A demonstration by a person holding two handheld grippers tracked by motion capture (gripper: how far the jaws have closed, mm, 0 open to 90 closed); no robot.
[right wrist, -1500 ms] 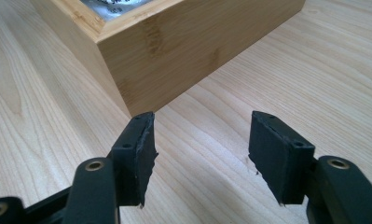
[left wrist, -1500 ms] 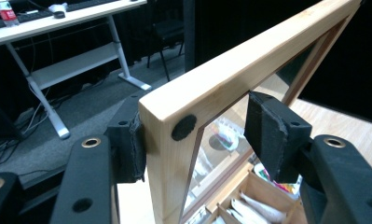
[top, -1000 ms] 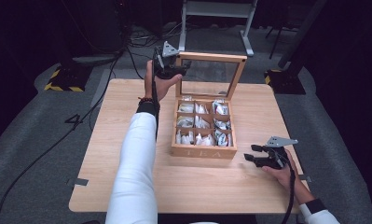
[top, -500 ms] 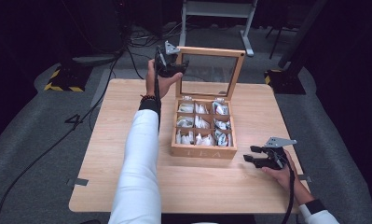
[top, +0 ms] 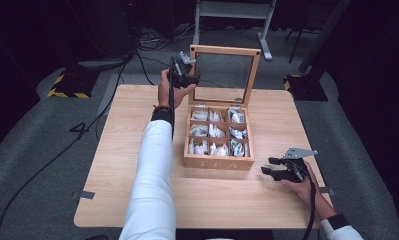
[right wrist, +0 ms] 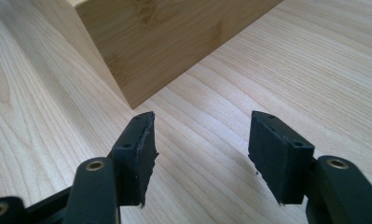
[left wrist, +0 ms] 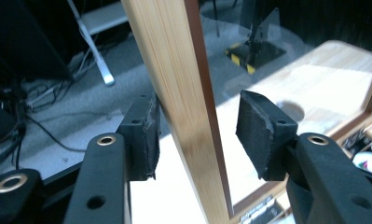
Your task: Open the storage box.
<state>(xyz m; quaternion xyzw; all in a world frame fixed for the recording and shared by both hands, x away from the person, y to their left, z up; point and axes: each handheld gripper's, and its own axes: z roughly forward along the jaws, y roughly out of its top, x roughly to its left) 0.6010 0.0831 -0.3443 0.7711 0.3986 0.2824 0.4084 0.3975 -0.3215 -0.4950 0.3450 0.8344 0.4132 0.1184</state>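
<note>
High view. A light bamboo tea box with nine compartments point(top: 217, 162) stood at centre frame on a pale wooden table point(top: 112, 165), the compartments stocked with white sachets point(top: 210, 132) and lettering faint on the front wall. Its glass-paned, wood-framed lid point(top: 226, 50) stood raised, nearly upright, at upper centre. The left black two-jaw gripper point(top: 191, 79), held by a hand in a white sleeve, sat at the lid's left rail, left of centre in the upper frame. The right black two-jaw gripper point(top: 269, 167) rested on the table at lower right, near the box's front right corner and apart from it.

Left gripper view. The lid's rail point(left wrist: 179, 93), a pale bamboo strip with a darker brown inner edge, ran from top centre to bottom centre between the two pads. One pad point(left wrist: 148, 135) lay against the rail's outer face; the other point(left wrist: 258, 133) stood off from the glass with a clear gap, so the gripper straddled the rail without clenching it. The jaws had just been opening slightly. Metal hinges showed at the bottom.

Right gripper view. A box corner point(right wrist: 127, 93), plain bamboo grain, occupied the upper left. The right jaws stood released, nothing between them, bare table beneath.
</note>
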